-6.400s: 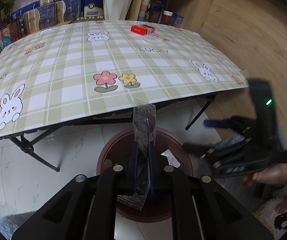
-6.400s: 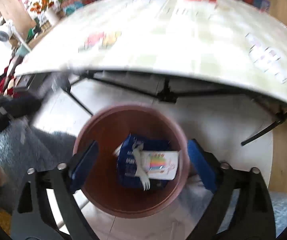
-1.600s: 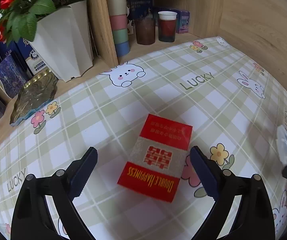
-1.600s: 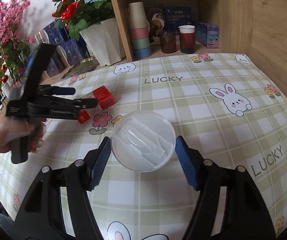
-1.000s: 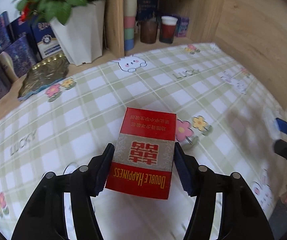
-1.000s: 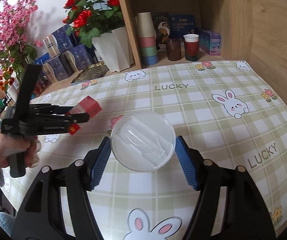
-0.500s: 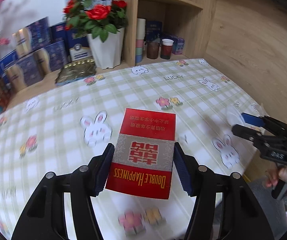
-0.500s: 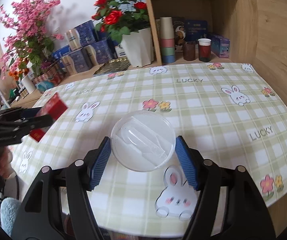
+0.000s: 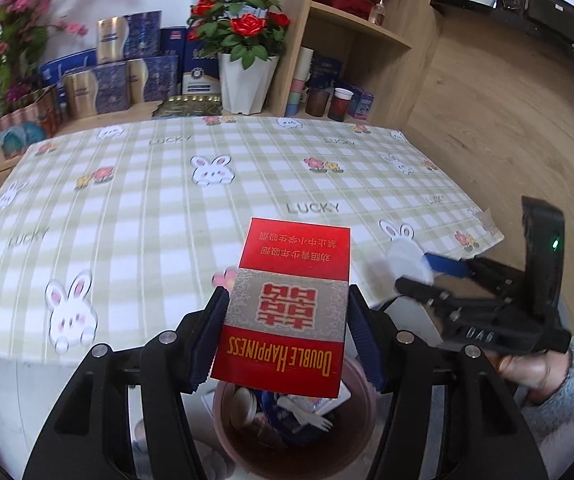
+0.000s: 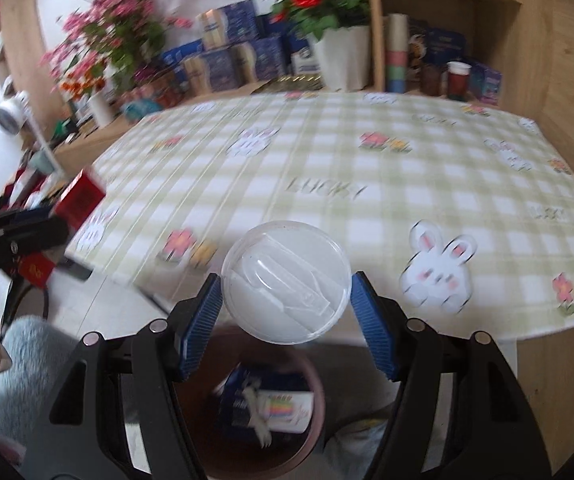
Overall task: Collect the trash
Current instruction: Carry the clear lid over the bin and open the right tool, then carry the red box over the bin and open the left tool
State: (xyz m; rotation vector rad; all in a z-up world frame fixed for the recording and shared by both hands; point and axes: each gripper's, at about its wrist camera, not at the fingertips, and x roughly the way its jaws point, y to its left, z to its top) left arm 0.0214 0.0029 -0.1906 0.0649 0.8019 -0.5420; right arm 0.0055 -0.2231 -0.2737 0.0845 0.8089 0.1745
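item 1: left hand-held gripper [image 9: 287,328]. blue ribbed pads closed against both long sides of a red cigarette pack [image 9: 291,308] printed "double happiness"; the pack is clear of the tabletop [image 9: 135,200] and sits in view directly above the bin. from the right wrist view the same gripper [image 10: 47,224] shows at the far left, pack [image 10: 77,196] blurred.

item 2: right hand-held gripper [image 10: 287,316]. pads pressed on opposite edges of a round clear plastic lid [image 10: 287,280]; a moulded ridge crosses its face. it is held off the tabletop [image 10: 367,168], over the front edge and above the bin. in the left wrist view this gripper [image 9: 427,268] shows at the right, the lid [image 9: 407,260] a pale blur at its tips, with the holding hand [image 9: 527,368] and a grey fleecy sleeve.

item 3: bin [image 9: 363,432]. round, reddish-brown, on the pale floor below the tabletop's front edge. contents: a blue package [image 10: 243,404], a white plastic fork [image 10: 257,412], a white card with coloured stripes [image 10: 287,408].

item 4: tabletop cover. green-and-white check with rabbits, flowers and the word "lucky".

item 5: background. white pot of red roses [image 9: 247,48], blue and gold boxes [image 9: 127,68], wooden shelving with a stack of cups [image 9: 299,84], pink blossom branches [image 10: 103,32].
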